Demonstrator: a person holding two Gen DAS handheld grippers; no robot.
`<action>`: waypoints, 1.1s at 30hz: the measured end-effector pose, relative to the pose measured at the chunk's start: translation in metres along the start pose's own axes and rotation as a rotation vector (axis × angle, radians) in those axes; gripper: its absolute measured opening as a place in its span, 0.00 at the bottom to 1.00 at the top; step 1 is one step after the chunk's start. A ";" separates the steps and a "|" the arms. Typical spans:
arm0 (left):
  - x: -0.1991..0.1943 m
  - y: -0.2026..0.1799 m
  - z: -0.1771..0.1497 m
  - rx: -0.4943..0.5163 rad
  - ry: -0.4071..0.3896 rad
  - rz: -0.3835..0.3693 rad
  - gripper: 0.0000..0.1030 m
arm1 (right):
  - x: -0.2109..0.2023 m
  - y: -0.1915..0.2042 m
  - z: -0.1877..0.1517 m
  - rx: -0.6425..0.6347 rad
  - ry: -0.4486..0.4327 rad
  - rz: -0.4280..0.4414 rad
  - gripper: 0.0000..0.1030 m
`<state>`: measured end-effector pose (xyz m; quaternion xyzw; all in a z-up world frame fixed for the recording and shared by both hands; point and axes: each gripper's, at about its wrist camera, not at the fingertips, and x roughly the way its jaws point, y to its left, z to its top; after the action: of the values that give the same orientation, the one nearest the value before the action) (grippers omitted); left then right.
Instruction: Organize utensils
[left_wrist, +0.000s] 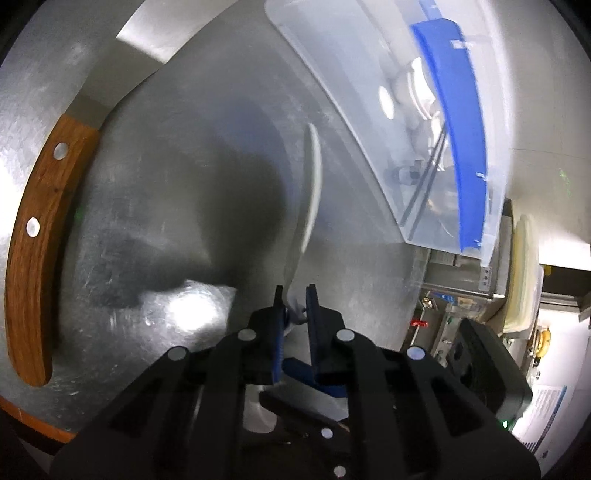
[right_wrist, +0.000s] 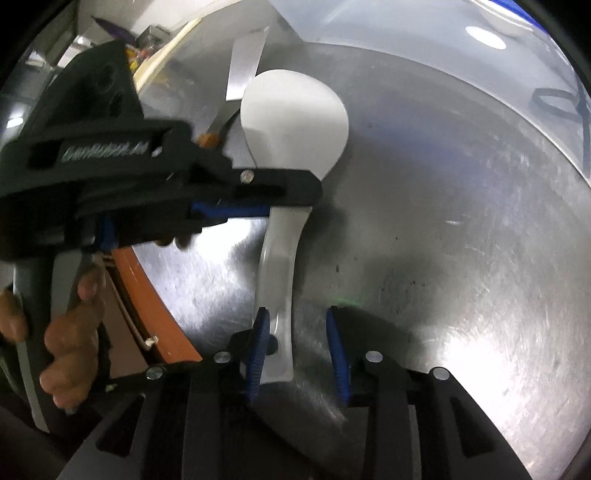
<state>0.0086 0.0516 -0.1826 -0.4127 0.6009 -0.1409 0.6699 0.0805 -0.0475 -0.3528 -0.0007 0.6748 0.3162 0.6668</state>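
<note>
the left gripper (left_wrist: 295, 295) has its blue-padded jaws pinched on the neck of a white rice paddle (left_wrist: 313, 184), just below the blade. in the left wrist view the paddle shows edge-on, its thin blade reaching forward above the steel table (left_wrist: 177, 192). in the right wrist view the same left gripper (right_wrist: 258, 210) comes in from the left and crosses the paddle (right_wrist: 295, 110) where the handle meets the broad rounded blade, with the person's hand (right_wrist: 70, 325) wrapped around its grip.

the right gripper (right_wrist: 299, 347) has its jaws spread around the end of the paddle's handle; the left blue pad (right_wrist: 258, 343) lies right against the handle's edge, while the other pad stands clear of it with bare metal between.

a cleaver with a wooden handle (left_wrist: 37, 229) lies on the table well to the left, its blade (left_wrist: 155, 33) pointing away. a clear plastic bin (left_wrist: 369, 110) with a blue part (left_wrist: 454, 122) inside sits on the table beyond the paddle, holding some blurred white items.
</note>
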 end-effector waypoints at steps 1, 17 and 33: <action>0.000 -0.002 -0.001 0.002 -0.001 -0.008 0.09 | 0.001 -0.001 0.001 0.009 -0.004 0.015 0.33; -0.012 0.019 0.009 -0.057 -0.011 -0.093 0.05 | -0.015 -0.026 0.020 0.154 -0.072 0.244 0.35; -0.014 0.034 0.018 -0.109 -0.008 -0.112 0.04 | -0.039 -0.014 0.017 0.133 -0.125 0.091 0.42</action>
<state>0.0117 0.0890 -0.1983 -0.4820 0.5810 -0.1436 0.6399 0.1055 -0.0681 -0.3217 0.0940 0.6507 0.2998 0.6913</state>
